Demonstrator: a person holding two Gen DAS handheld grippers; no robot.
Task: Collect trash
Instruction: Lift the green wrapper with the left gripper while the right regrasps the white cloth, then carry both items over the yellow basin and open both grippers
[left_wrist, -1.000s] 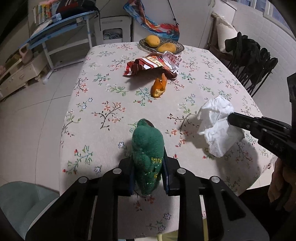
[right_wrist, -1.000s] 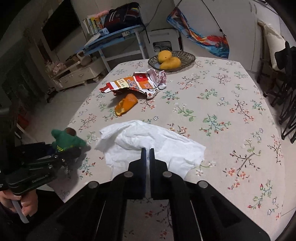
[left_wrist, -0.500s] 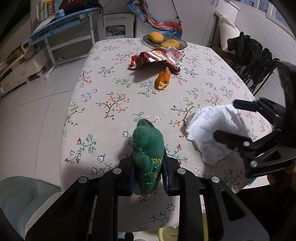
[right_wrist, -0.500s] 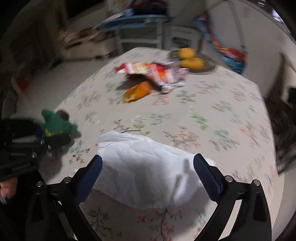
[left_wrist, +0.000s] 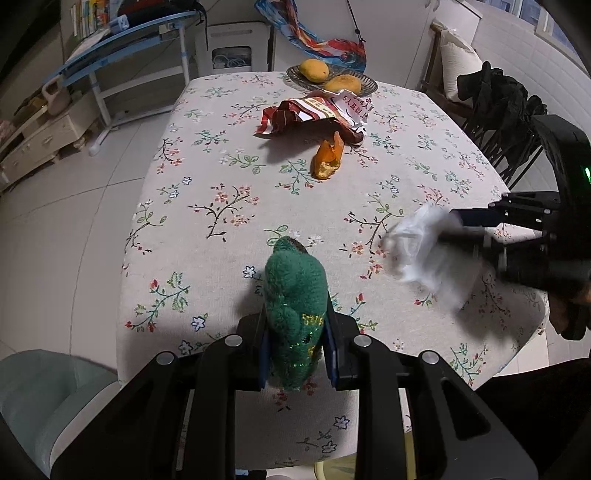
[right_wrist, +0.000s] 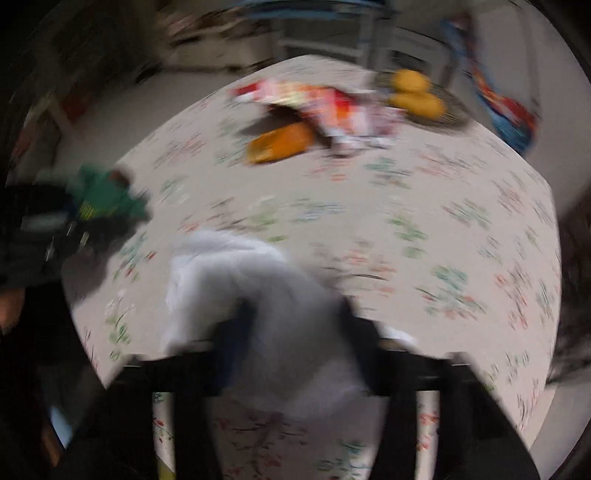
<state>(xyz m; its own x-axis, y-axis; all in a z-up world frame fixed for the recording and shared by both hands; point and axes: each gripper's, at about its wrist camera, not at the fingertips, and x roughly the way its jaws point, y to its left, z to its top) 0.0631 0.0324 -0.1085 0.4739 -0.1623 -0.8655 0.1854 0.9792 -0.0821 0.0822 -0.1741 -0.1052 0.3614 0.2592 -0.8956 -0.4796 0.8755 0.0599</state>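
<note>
A green knitted toy (left_wrist: 295, 295) stands at the near edge of the floral table (left_wrist: 221, 184), and my left gripper (left_wrist: 295, 325) is shut on its lower half. To the right, a crumpled white tissue (left_wrist: 417, 251) is bunched between the fingers of my right gripper (left_wrist: 448, 229), whose jaws are closing on it. The right wrist view is blurred; there the tissue (right_wrist: 251, 280) fills the gap of that gripper (right_wrist: 295, 317). Farther back lie a red and white snack wrapper (left_wrist: 314, 110) and an orange peel (left_wrist: 327, 158).
A bowl (left_wrist: 365, 79) with two mangoes sits at the table's far edge. A chair draped in black clothing (left_wrist: 498, 99) stands at the right, a pale green seat (left_wrist: 37, 387) at the near left. A blue desk and drawers line the far wall.
My right gripper opened wide over the flat tissue, rolled, then closed round it, bunching it up. The left gripper and the green toy stayed put.
</note>
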